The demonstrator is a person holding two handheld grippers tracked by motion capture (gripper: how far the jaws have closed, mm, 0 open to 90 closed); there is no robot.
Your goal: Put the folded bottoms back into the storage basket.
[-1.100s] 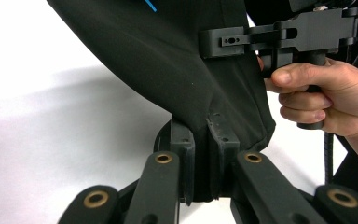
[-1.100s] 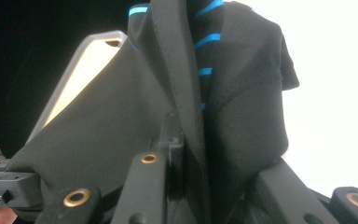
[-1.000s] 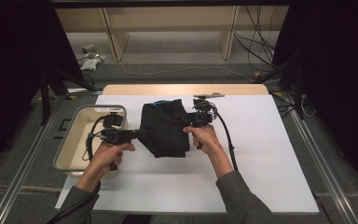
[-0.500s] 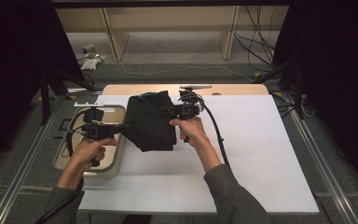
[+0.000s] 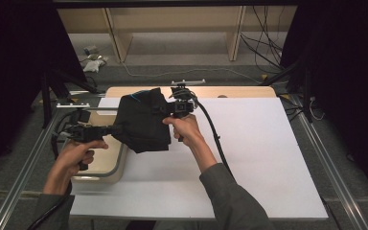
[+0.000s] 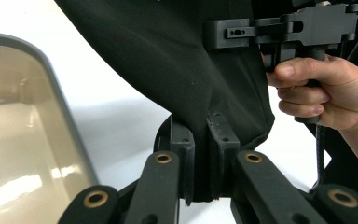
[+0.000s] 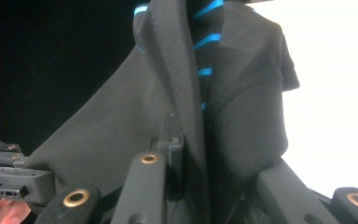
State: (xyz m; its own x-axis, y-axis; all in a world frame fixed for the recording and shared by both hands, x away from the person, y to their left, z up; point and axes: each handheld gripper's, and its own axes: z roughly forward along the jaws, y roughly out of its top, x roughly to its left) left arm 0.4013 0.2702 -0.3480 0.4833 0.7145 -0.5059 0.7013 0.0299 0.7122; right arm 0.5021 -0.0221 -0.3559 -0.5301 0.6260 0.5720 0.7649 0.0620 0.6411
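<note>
A folded black garment [image 5: 141,120] with blue stripes inside hangs in the air between both grippers, above the left part of the white table sheet. My left gripper [image 5: 112,129] is shut on its lower left edge, and in the left gripper view the black cloth [image 6: 186,70] is pinched between the jaws of that gripper [image 6: 200,158]. My right gripper [image 5: 165,109] is shut on the garment's right edge; in the right gripper view folds of the cloth [image 7: 205,98] with blue stripes sit clamped in the right gripper [image 7: 191,172]. The right hand [image 6: 326,88] shows in the left gripper view.
A beige tray with a grey rim [image 5: 110,167] sits at the table's left edge, below the left gripper, and shows as a tray [image 6: 23,121] in the left gripper view. The white sheet [image 5: 258,143] covers the table. Shelving and cables stand behind.
Both grippers have carried the garment leftward and a little up, from the middle of the sheet toward the tray. Both grips stay the same.
</note>
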